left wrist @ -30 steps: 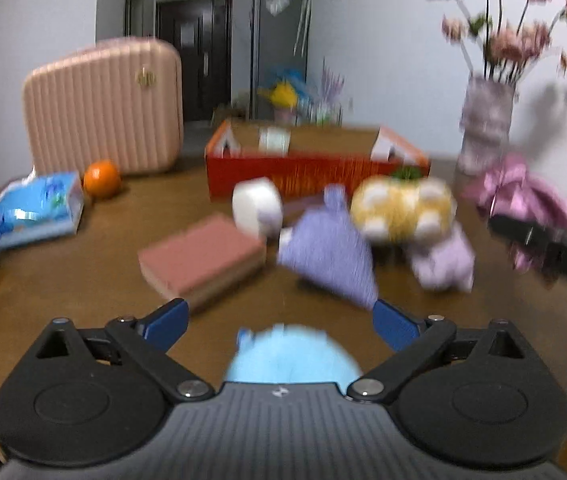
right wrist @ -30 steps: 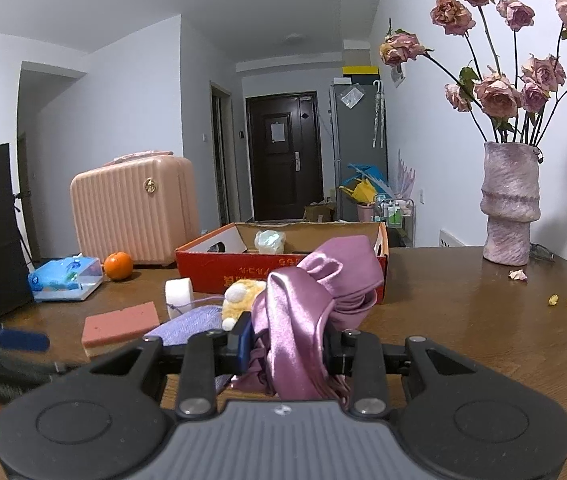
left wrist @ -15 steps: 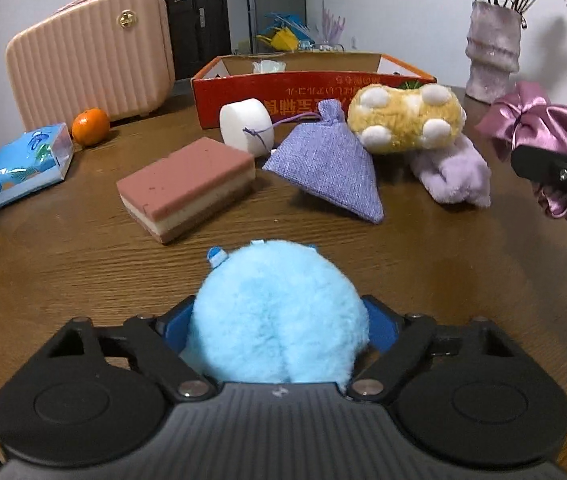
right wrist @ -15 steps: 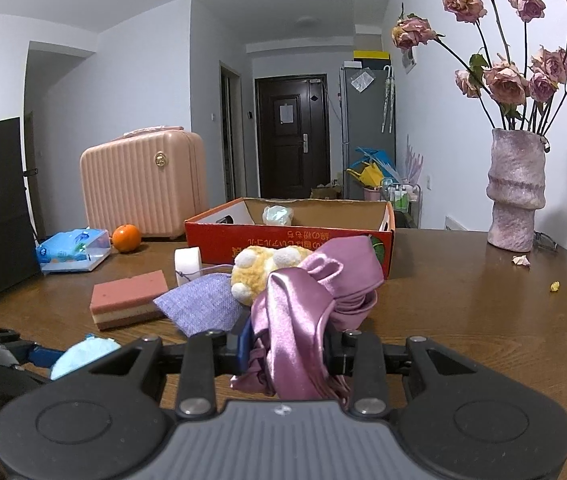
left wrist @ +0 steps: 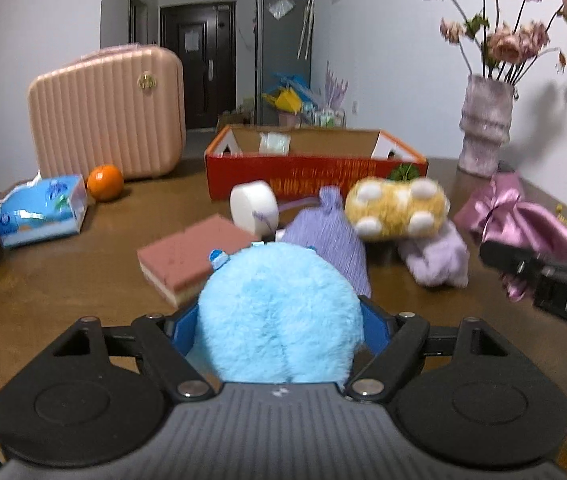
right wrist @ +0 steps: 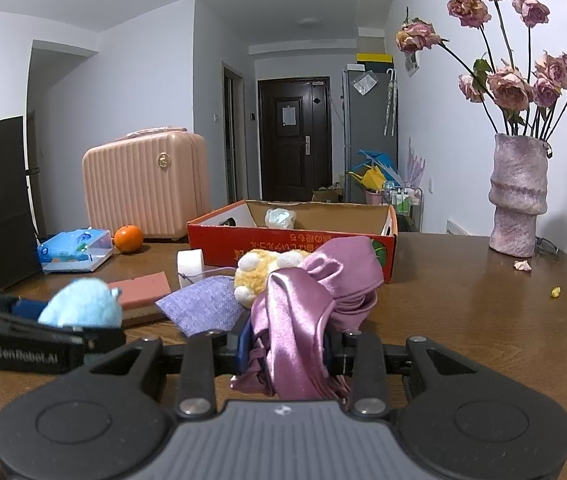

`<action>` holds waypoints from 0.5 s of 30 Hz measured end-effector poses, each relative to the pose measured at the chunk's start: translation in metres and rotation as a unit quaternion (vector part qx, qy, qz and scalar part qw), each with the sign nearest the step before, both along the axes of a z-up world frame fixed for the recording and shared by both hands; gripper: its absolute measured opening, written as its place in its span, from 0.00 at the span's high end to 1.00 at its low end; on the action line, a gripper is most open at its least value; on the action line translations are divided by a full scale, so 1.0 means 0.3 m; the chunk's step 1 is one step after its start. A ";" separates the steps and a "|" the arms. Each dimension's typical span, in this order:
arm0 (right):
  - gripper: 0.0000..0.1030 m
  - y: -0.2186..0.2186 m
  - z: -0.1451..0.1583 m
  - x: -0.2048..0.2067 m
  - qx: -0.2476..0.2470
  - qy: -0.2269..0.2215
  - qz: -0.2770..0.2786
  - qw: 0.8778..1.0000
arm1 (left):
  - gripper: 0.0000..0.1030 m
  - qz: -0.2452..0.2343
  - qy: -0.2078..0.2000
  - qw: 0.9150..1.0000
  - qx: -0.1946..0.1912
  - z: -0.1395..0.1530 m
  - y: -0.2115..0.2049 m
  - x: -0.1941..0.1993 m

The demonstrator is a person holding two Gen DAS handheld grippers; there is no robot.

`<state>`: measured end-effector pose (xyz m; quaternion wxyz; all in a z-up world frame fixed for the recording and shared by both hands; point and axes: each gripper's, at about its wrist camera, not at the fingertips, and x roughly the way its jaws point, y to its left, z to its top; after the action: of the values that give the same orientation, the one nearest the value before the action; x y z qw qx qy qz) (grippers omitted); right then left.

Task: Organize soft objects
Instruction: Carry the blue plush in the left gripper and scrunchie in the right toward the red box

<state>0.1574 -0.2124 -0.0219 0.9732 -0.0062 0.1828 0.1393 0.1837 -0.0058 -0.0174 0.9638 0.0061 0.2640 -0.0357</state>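
Now clamped in the left tongs (left wrist: pixel 279 322): a fluffy blue plush ball (left wrist: pixel 279 312), squeezed by blue pads that a second ago stood wide apart with the ball only peeking between them; jaws just been closing. Lifted clear of the worktop (left wrist: pixel 63 292). Right tongs (right wrist: pixel 287 346) pinched narrow on pink satin cloth (right wrist: pixel 303 304), unchanged.

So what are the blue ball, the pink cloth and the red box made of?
Blue ball: looks like fluffy plush, with a fuzzy matte pile and a soft outline. Pink cloth: probably satin or similar, since its folds are glossy and catch the light. Red box: seems to be cardboard, with plain brown inner walls and a printed red outside.
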 end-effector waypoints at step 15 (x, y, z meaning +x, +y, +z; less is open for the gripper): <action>0.69 0.010 0.097 0.076 -0.006 -0.040 -0.002 0.999 | 0.23 0.013 -0.084 0.996 -0.022 0.167 -0.042 0.074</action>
<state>0.1801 -0.2093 0.0072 0.9799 -0.0177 0.1449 0.1363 0.2058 -0.0185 0.0328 0.9829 -0.0159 0.1814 -0.0288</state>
